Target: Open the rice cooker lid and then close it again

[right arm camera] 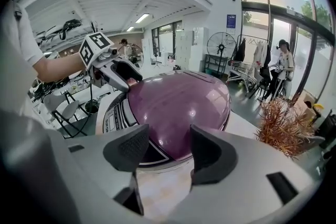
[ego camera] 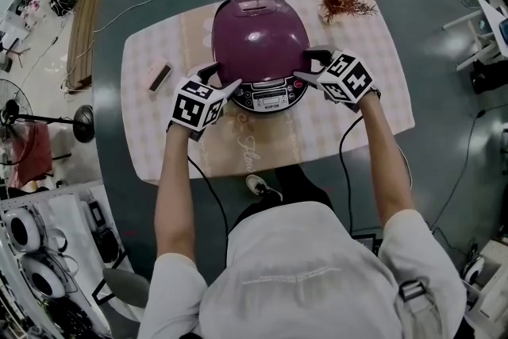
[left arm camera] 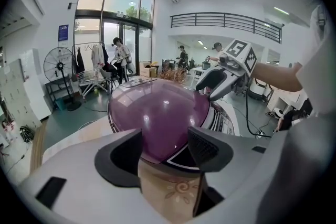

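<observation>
The rice cooker's purple lid is down, above a grey control panel that faces me. My left gripper is at the cooker's front left, its jaws open and framing the lid's lower edge; the pads do not press on it. Open in the same way, my right gripper stands at the front right beside the lid's rim. Each gripper shows in the other's view: the right gripper and the left gripper both rest by the panel's ends.
The cooker stands on a table with a pale checked cloth. A dried reddish plant sits at the back right corner, and a small dark bar lies at the left. Cables trail over the floor, where a fan stands at the left.
</observation>
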Demonstrator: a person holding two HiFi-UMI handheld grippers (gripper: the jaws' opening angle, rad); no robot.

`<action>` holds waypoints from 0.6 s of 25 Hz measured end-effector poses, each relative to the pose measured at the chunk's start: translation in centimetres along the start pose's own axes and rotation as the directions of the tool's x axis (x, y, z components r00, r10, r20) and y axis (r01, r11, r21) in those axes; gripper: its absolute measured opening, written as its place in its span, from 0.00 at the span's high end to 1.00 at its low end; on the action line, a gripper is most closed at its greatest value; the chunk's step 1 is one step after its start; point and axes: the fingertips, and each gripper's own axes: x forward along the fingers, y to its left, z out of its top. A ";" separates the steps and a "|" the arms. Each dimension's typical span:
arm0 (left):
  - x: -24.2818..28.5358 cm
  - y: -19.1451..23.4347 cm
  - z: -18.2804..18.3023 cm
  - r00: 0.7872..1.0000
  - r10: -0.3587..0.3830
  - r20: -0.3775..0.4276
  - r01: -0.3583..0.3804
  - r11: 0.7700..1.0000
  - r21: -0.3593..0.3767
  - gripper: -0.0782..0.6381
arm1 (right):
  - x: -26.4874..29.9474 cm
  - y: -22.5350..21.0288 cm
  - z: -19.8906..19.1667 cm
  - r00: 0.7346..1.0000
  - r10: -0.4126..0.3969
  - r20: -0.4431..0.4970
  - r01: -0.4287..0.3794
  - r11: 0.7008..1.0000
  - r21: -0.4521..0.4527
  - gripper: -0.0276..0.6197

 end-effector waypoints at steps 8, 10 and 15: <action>0.1 0.0 -0.1 0.999 0.010 0.034 -0.009 1.000 -0.022 0.51 | -0.3 -0.2 -0.4 0.994 -0.060 0.093 0.053 0.995 0.084 0.60; -0.1 0.1 -0.2 0.998 0.023 0.059 -0.021 0.999 -0.034 0.51 | -0.4 -0.1 -0.6 0.987 -0.093 0.132 0.078 0.990 0.121 0.61; -0.7 0.1 -0.3 0.982 0.065 0.176 -0.049 0.994 -0.093 0.54 | -0.8 -0.1 -0.9 0.973 -0.146 0.176 0.114 0.977 0.180 0.64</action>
